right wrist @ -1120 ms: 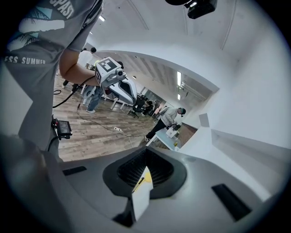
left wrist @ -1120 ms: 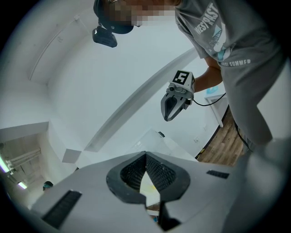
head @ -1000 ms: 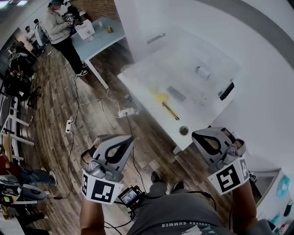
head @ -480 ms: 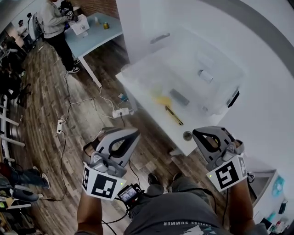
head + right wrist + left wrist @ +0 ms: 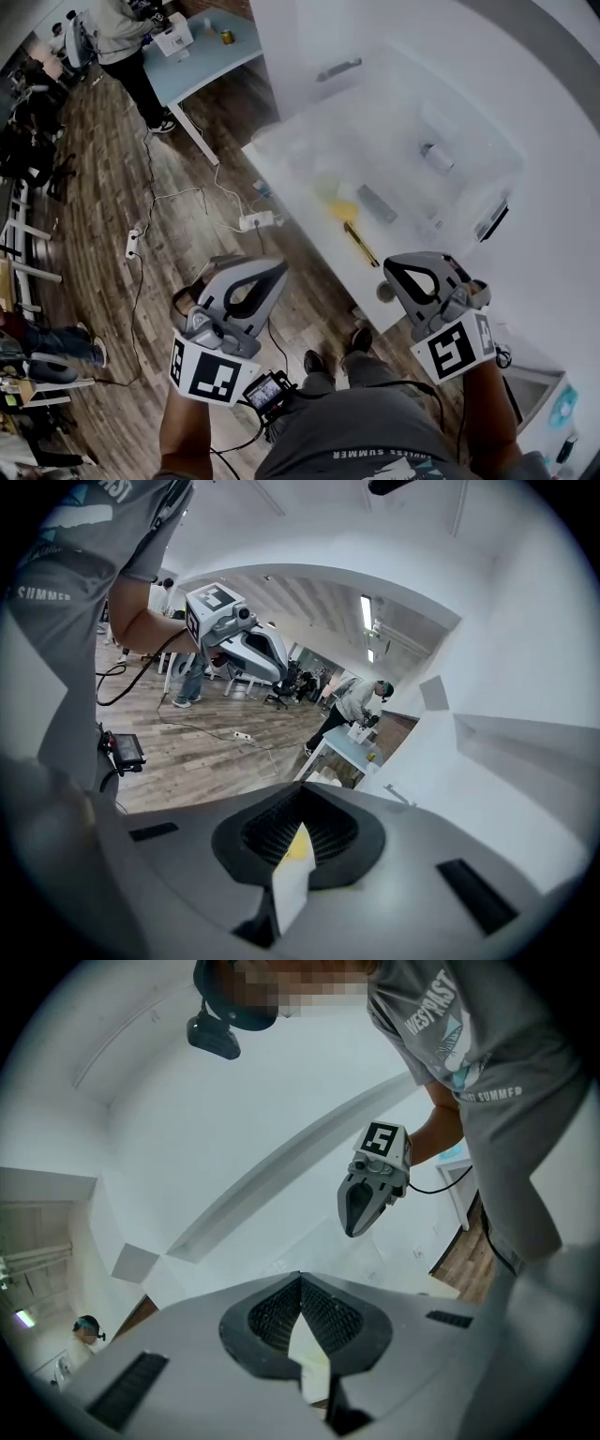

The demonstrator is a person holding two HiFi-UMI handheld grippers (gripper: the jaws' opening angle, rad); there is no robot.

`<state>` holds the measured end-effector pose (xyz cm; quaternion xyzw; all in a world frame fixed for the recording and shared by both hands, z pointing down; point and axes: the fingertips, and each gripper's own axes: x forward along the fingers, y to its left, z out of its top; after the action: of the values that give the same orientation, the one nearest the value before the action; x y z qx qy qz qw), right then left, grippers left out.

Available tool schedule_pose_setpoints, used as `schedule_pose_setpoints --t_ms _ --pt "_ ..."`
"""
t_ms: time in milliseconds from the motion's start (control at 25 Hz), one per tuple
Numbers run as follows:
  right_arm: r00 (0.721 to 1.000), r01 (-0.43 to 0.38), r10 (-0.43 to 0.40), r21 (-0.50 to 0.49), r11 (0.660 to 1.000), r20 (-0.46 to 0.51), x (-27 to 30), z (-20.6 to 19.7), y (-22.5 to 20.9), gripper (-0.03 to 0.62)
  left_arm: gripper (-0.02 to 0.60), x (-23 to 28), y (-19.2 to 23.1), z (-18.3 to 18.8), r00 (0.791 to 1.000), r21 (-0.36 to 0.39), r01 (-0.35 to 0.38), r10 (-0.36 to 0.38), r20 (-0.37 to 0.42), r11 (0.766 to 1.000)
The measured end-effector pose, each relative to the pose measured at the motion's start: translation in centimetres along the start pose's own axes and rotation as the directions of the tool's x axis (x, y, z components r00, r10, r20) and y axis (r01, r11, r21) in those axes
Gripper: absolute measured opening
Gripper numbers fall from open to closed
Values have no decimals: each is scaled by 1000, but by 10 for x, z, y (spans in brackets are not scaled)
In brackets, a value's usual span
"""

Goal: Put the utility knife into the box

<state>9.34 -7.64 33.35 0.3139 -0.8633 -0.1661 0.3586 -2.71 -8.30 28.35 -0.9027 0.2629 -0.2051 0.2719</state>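
Right now, at the far left, one person point(image 5: 117, 33) stands at one pale blue table point(image 5: 211, 47), and two power strips point(image 5: 258, 221) lie on the wood floor with their cables. Next comes your left gripper point(image 5: 277, 271), one of two. Its jaws are clenched tip to tip with nothing between them, and it hangs over the floor, well short of the white table point(image 5: 328, 230). That one table carries one clear box point(image 5: 291, 150). Through its hazy walls you can make out one yellow patch point(image 5: 342, 208), one grey block point(image 5: 377, 203) and one small cylinder point(image 5: 436, 157), all too blurred to name. The one utility knife point(image 5: 359, 244) is not in the box. It lies flat on the table just in front of the box's near wall, close to the table's front edge and between your two grippers in the head view. It is slim, yellow and dark, and its long axis runs on a slant from upper left to lower right, roughly along that edge. You cannot tell which end is the blade. One small round thing point(image 5: 386, 291) sits just past its lower end. Last, your right gripper point(image 5: 398, 267) is near the knife's lower end but apart from it. Its jaws are pressed together on nothing, and its own view looks across the floor toward the blue table.
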Motion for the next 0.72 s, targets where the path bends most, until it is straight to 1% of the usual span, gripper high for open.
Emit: schedule_pose_setpoints --t_ms 200,360,520,720 --pt "999 -33 33 -8 999 30 11 -18 -17 8 11 32 2 6 999 6 -14 14 -44 1000" --pt "996 -71 70 12 997 61 19 -33 -21 8 11 52 -2 12 996 19 -28 29 -79 999" --pt "990 -108 106 19 994 90 27 -45 -17 7 11 61 -8 15 993 25 -44 46 -109 999" --pt "987 -140 134 59 988 88 42 -59 -16 8 11 68 -11 14 989 36 -42 47 -144 998"
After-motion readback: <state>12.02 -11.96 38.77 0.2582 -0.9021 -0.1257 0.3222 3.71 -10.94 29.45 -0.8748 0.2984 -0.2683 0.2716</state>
